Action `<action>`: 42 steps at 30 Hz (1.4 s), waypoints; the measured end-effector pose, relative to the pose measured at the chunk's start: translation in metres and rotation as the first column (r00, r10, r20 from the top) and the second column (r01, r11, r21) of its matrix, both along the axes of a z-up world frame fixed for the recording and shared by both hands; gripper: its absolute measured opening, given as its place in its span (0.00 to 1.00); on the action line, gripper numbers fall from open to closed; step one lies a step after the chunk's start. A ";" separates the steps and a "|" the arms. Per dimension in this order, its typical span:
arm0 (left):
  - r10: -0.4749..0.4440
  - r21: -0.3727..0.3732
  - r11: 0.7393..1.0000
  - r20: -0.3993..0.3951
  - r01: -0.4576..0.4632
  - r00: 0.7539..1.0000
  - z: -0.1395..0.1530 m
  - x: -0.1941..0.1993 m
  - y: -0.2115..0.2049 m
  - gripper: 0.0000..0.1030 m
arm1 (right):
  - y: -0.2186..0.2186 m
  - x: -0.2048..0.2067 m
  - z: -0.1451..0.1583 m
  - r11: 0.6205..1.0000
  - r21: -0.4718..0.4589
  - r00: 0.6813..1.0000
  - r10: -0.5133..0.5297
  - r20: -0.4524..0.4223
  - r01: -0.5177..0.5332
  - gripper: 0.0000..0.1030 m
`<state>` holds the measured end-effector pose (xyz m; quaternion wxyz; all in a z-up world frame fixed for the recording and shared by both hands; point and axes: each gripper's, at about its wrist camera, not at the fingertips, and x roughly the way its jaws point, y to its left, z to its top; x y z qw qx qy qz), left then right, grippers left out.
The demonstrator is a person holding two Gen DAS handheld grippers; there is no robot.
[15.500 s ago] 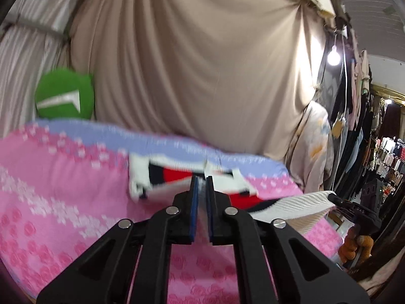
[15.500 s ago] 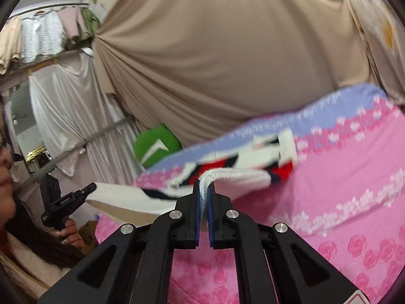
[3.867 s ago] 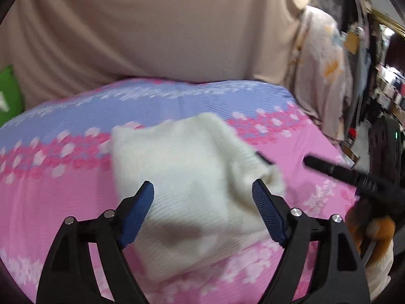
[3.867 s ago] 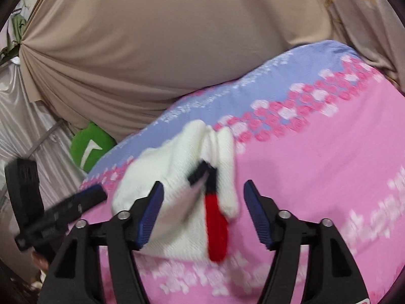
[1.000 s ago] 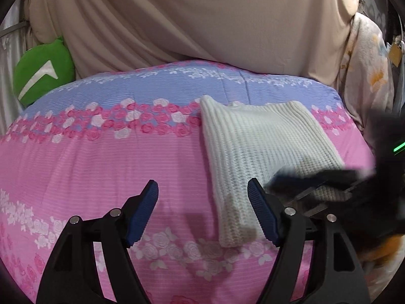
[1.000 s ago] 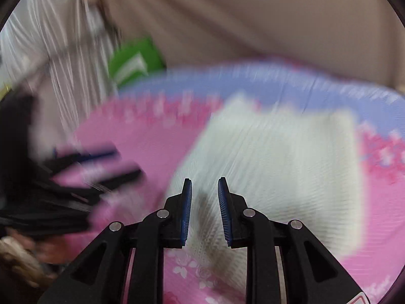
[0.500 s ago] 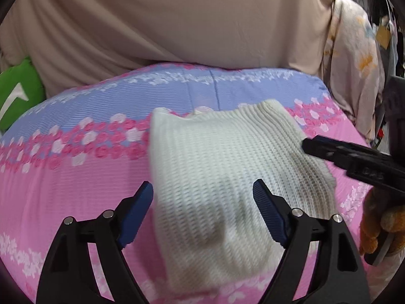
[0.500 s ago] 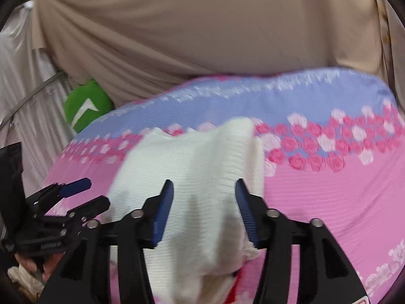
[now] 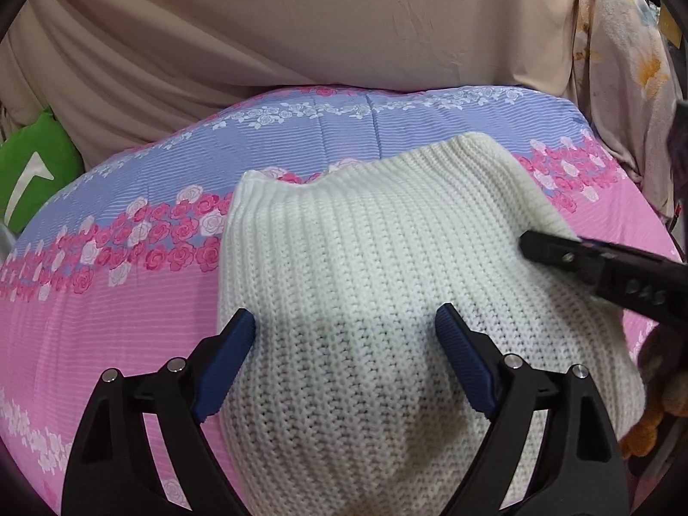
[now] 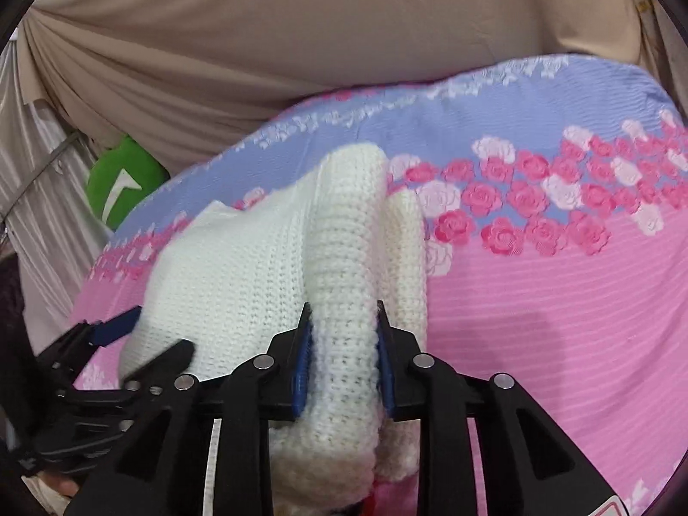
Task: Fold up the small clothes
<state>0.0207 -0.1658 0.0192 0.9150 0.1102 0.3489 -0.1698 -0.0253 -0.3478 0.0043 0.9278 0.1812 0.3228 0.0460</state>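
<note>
Sweater [image 10: 344,258] edge fold clamped in right tool [image 10: 342,370]; left tool [image 9: 344,361] spread wide above it.

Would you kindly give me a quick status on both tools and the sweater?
Left tool open, poised over the folded sweater. Right tool shut on a thick fold at its edge. Sweater on the bedspread; nothing in the way.

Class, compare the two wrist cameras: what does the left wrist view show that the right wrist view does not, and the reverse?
Only the left wrist view shows the left gripper with jaws wide open over the flat top of the white knitted sweater. Only the right wrist view shows the right gripper clamping the sweater's thick folded edge. Both show the floral bedsheet, beige curtain and green cushion.
</note>
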 end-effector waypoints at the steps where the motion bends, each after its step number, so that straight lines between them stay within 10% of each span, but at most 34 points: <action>1: 0.000 -0.001 1.000 -0.001 0.000 1.000 0.001 0.000 0.001 0.81 | 0.000 -0.007 0.002 1.000 0.016 1.000 -0.005 0.012 0.005 0.36; 4: 0.007 -0.027 1.000 -0.020 -0.007 1.000 0.005 0.000 0.009 0.86 | 0.000 -0.029 0.001 0.998 0.052 0.999 -0.028 0.038 0.026 0.59; 10: 0.051 -0.108 0.992 -0.062 -0.058 0.997 0.012 -0.005 0.051 0.95 | -0.014 -0.042 -0.025 0.989 0.134 0.999 -0.052 -0.015 0.053 0.69; 17: 0.028 -0.219 0.972 -0.224 -0.079 0.974 -0.015 0.016 0.061 0.96 | -0.014 -0.024 -0.048 0.964 0.264 0.997 0.030 -0.068 -0.011 0.74; 42: -0.055 -0.322 0.947 -0.222 -0.020 0.974 -0.040 0.039 0.037 0.96 | 0.012 0.003 -0.047 0.982 0.178 0.997 0.071 -0.023 -0.066 0.90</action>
